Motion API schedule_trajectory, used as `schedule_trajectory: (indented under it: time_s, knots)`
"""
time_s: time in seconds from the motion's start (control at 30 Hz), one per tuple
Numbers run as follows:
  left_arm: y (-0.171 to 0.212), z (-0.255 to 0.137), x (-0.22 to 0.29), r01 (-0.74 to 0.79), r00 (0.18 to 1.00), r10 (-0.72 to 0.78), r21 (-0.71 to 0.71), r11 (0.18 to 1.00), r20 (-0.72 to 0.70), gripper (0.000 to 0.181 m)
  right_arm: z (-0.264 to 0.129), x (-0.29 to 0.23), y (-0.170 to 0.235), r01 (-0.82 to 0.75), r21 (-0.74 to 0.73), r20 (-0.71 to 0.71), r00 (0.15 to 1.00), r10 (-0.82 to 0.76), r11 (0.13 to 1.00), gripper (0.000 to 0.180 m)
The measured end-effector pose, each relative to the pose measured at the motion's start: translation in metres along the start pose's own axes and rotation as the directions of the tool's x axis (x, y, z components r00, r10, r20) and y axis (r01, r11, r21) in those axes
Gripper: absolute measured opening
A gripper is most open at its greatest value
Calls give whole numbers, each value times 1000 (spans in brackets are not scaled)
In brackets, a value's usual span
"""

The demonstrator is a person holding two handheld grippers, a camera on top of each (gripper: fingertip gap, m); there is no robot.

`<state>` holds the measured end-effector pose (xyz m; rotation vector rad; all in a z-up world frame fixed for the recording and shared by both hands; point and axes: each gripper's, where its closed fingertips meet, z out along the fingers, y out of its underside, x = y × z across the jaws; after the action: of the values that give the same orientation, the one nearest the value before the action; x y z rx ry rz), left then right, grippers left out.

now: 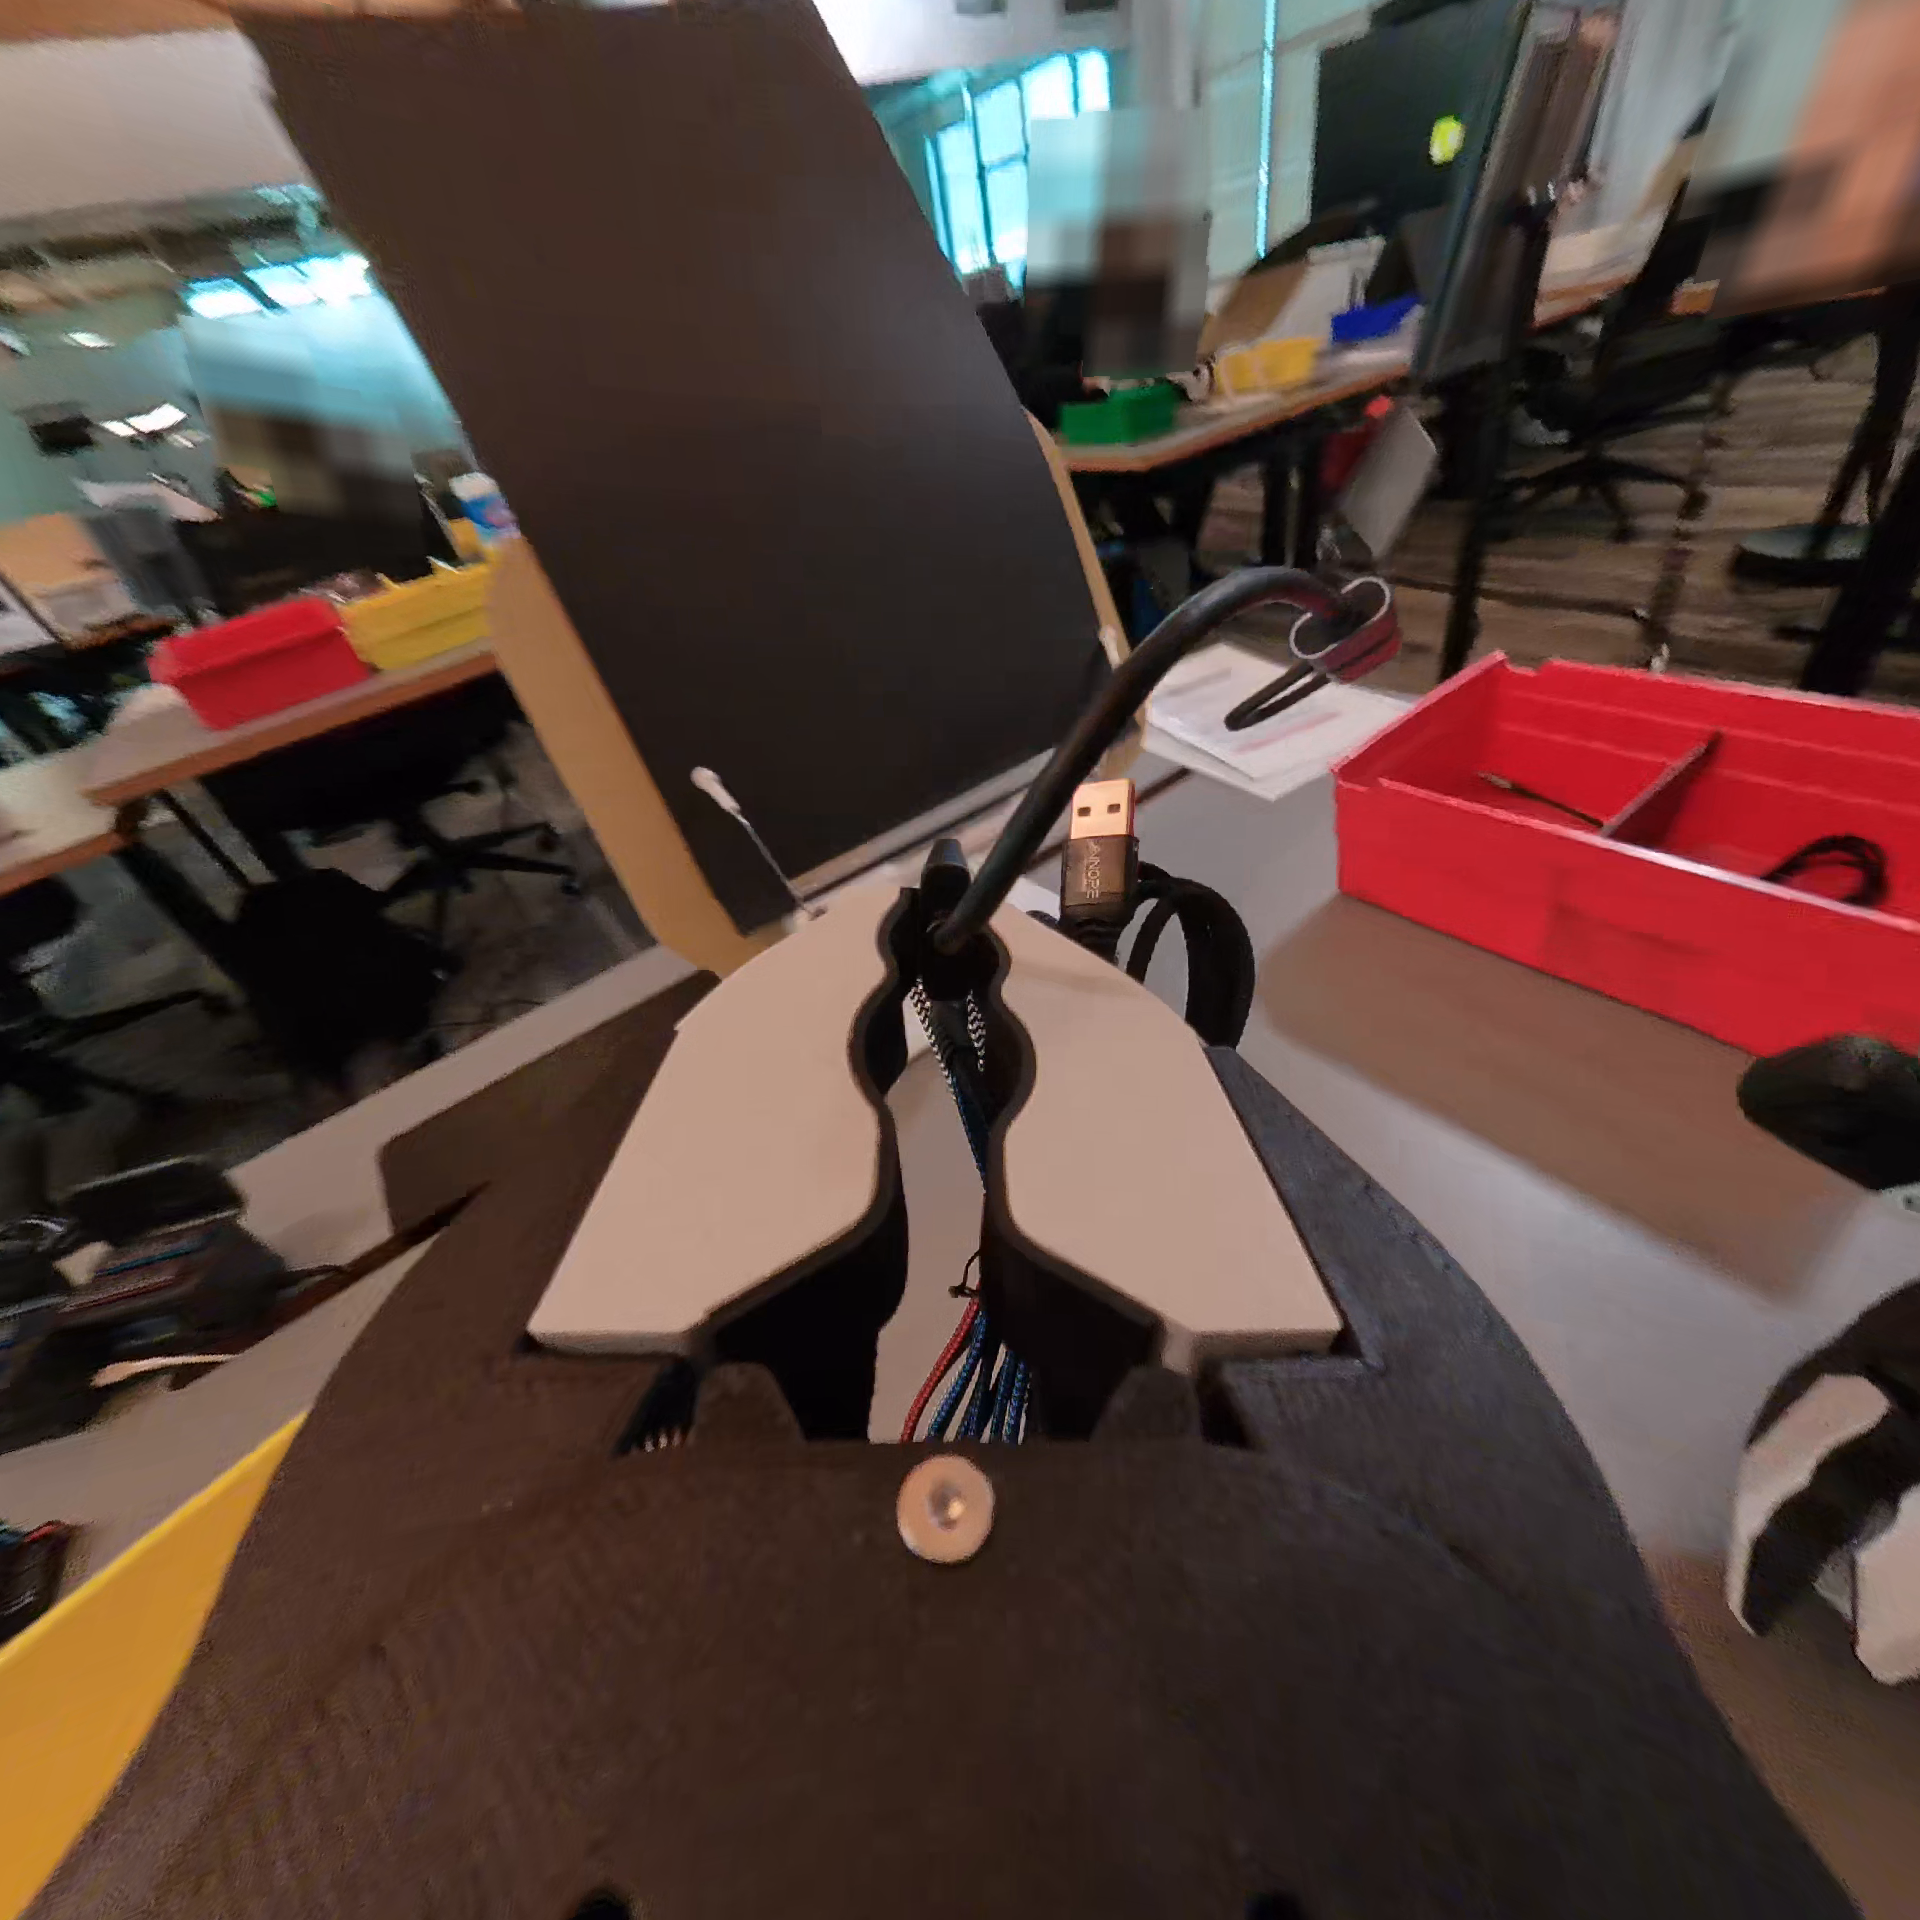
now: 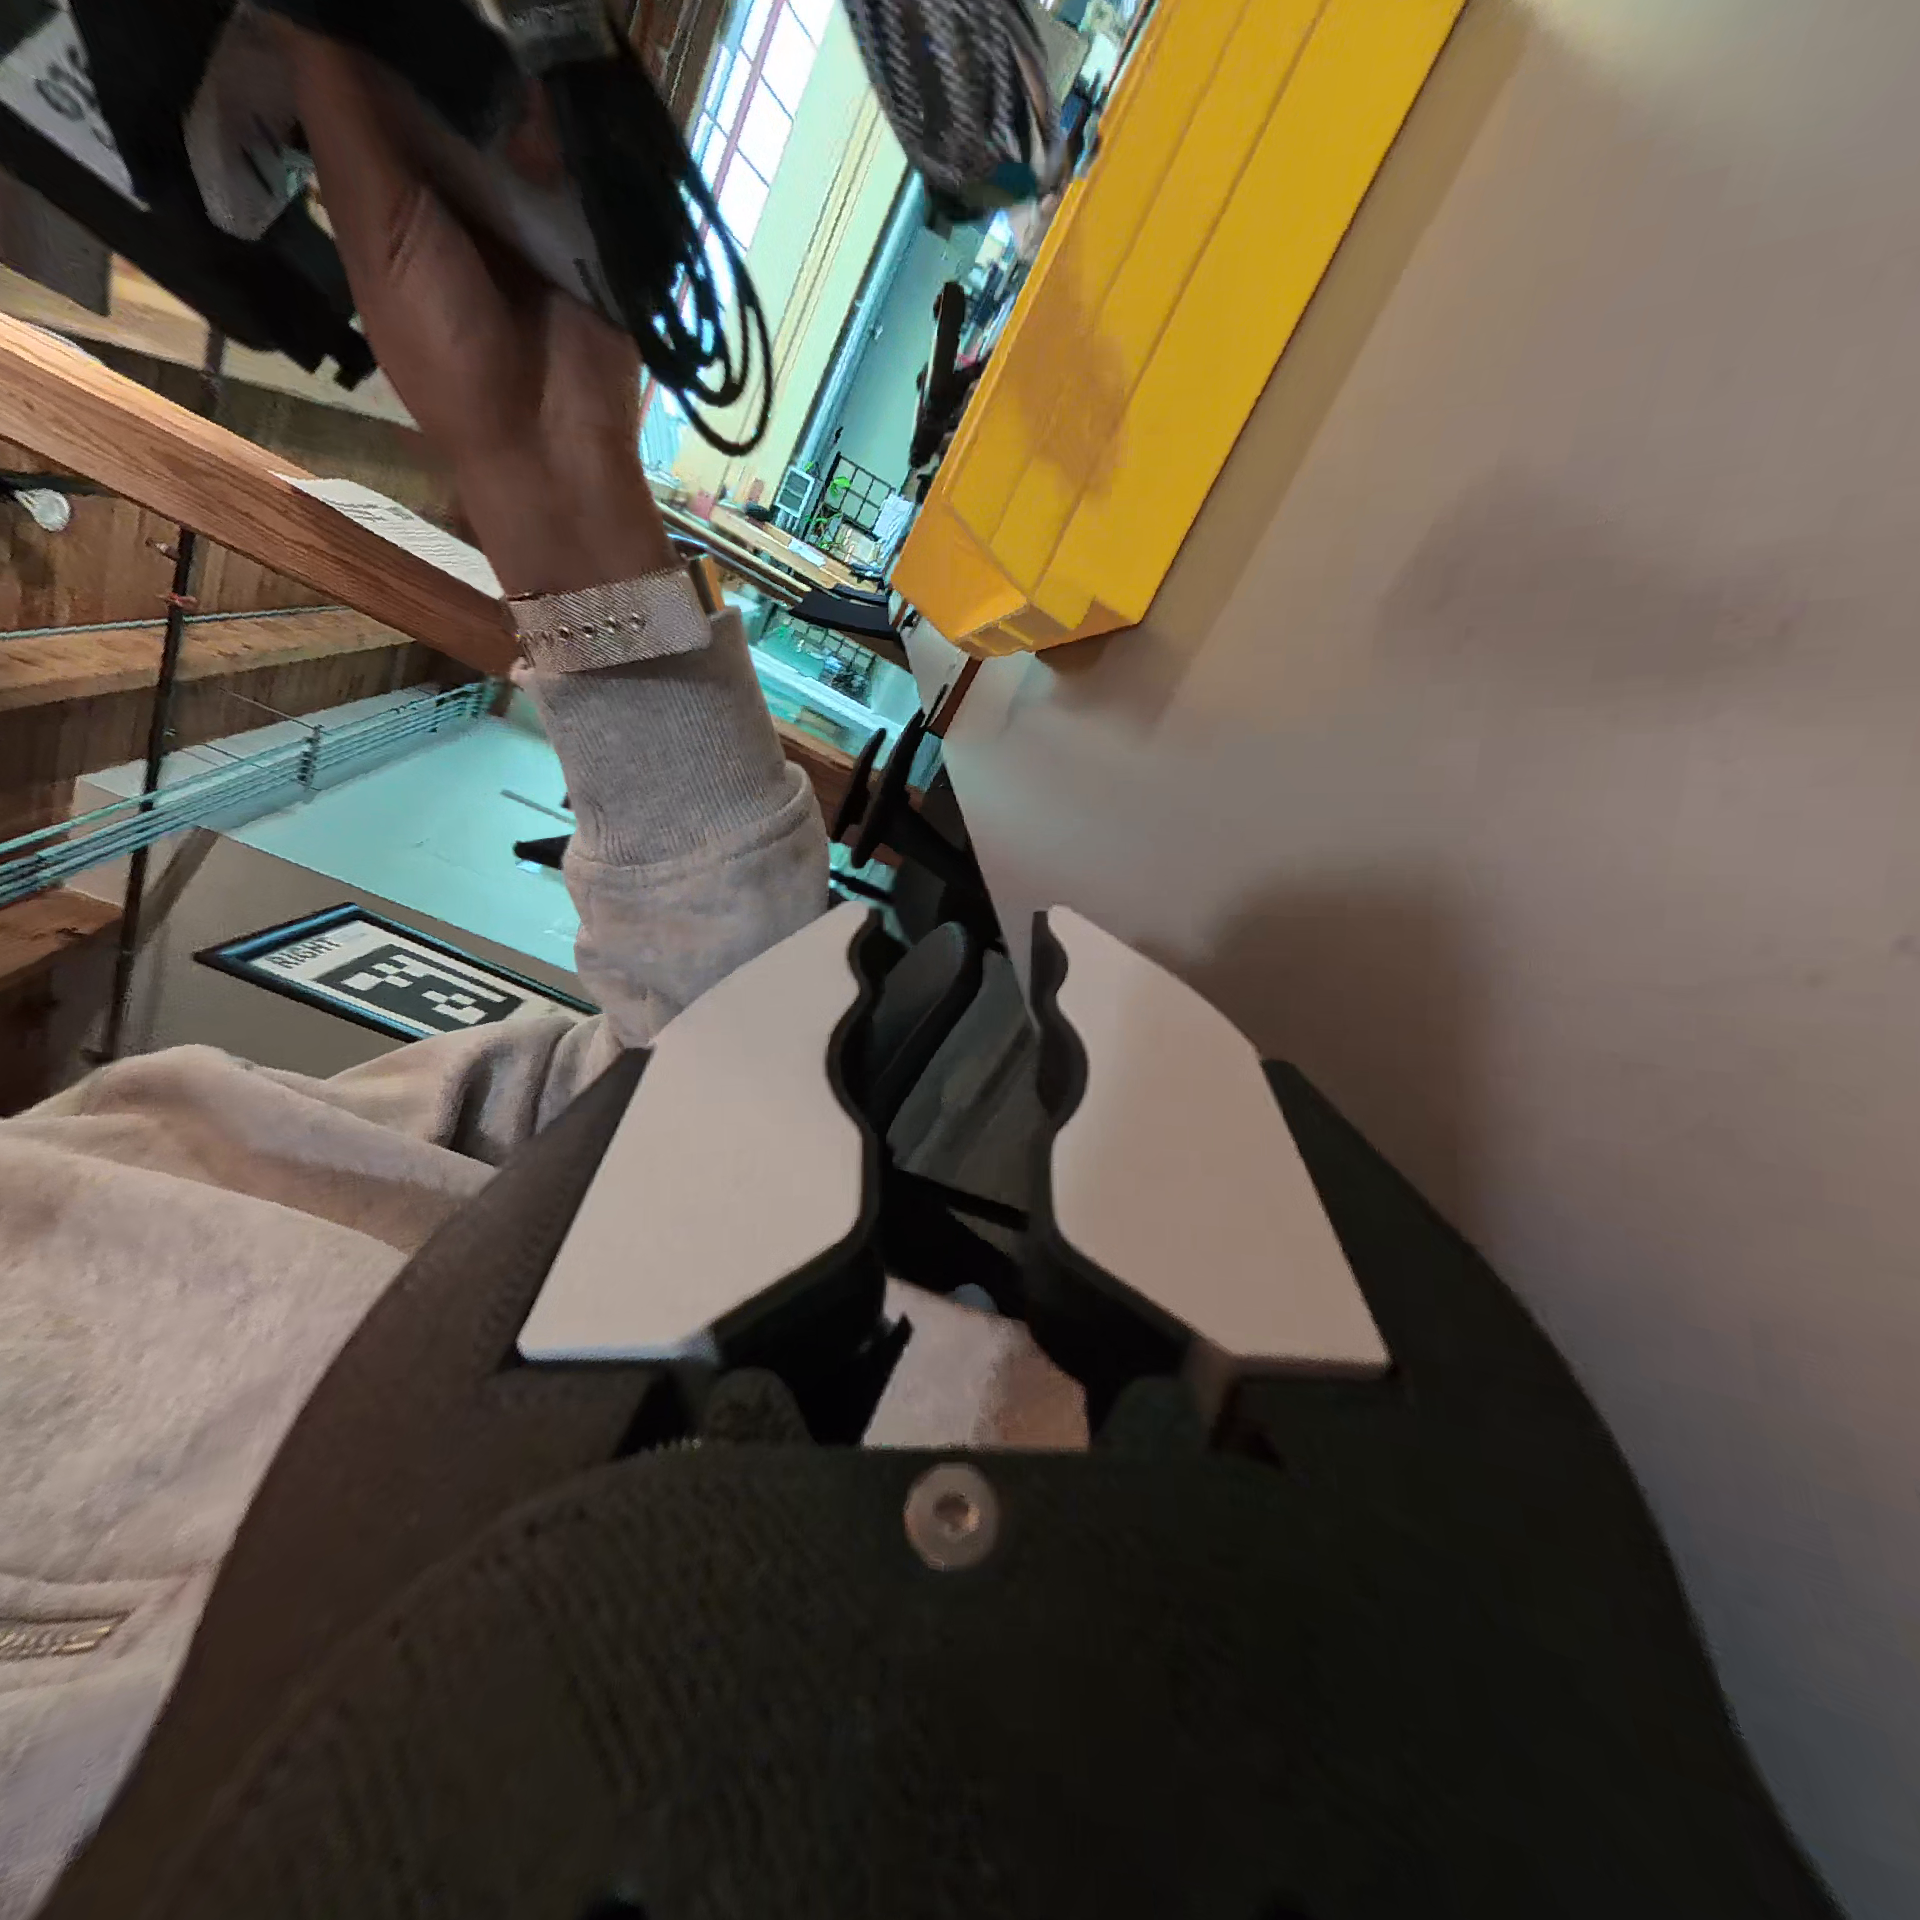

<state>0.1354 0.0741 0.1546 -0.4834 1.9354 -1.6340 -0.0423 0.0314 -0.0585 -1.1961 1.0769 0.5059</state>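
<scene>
**Left tongs clamped on cable bundle, right tongs spread and empty**

The left tongs [image 1: 945, 935] were pressed together on a cable bundle [image 1: 961, 1039], lifted above the table [image 1: 1507, 1143]. The grip sat at the tip notches, probably because the scalloped inner edges cup round cords there. The bundle mixed braided black-and-white, blue and red cords running down between the fingers, plus a smooth black rubber cable [image 1: 1091, 727] arching up and right. That stiff cable held its curve in air and ended in a dark red strap loop [image 1: 1351, 634]. A USB plug [image 1: 1101, 831], metal tip up, stood just beside the tips, above black coiled loops [image 1: 1195, 956] hanging behind the right finger. The fingers had flat pale grey faces over black printed bodies.

A red bin [image 1: 1621, 831] with a black divider sat on the table to the right, well apart, a thin dark cable lying inside. A yellow bin corner [image 1: 125, 1558] showed low left. A dark curved panel [image 1: 665, 416] with a tan edge rose behind.

The right tongs [image 2: 951, 956] were spread, nothing between them, the view rolled sideways along the table edge. Above them the person's hand [image 2: 499, 343], wrist in a mesh band, held the other tool, black cable loops [image 2: 717, 343] dangling beside it. A yellow bin [image 2: 1143, 343], ribbed hard plastic, sat on the pale table.
</scene>
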Motion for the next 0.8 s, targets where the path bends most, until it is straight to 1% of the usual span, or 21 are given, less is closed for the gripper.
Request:
schedule_trajectory:
  time_s: [0.1,0.2,0.3,0.4,0.47,0.5,0.53,0.6,0.63,0.67,0.7,0.73,0.8]
  knots:
    - [27,29,26,-44,998,39,-115,992,-47,10,-10,0,-15,113,58,-62,992,-110,992,26]
    - [60,55,55,-155,986,135,-255,955,-93,10,-29,2,-41,249,154,-160,961,-225,956,27]
    - [93,76,88,-272,961,231,-371,888,-151,10,-58,1,-72,390,263,-284,905,-316,882,31]
    - [119,91,126,-327,939,242,-418,847,-243,9,-80,-9,-92,535,314,-388,826,-409,784,34]
    - [132,97,152,-347,923,223,-424,837,-314,9,-89,-17,-99,648,296,-467,740,-485,702,34]
    - [137,99,164,-359,913,217,-427,830,-346,9,-95,-25,-103,712,290,-507,681,-528,639,33]
    - [142,100,173,-380,900,221,-429,819,-375,9,-103,-35,-108,782,291,-554,607,-570,551,35]
    - [154,101,190,-413,876,217,-436,799,-432,10,-119,-54,-117,898,257,-659,432,-616,356,41]
    - [158,102,196,-412,871,204,-438,799,-447,10,-124,-56,-119,933,209,-701,351,-620,292,41]
    - [161,103,200,-406,869,194,-434,804,-454,10,-126,-52,-121,952,151,-726,288,-624,265,40]
    - [162,104,203,-403,869,188,-433,806,-458,11,-124,-44,-120,958,89,-731,248,-636,271,40]
    - [164,105,205,-404,868,186,-436,805,-460,11,-120,-33,-120,953,38,-729,231,-644,300,42]
    - [164,105,206,-404,867,184,-438,803,-463,12,-114,-11,-118,924,-32,-735,237,-636,381,48]
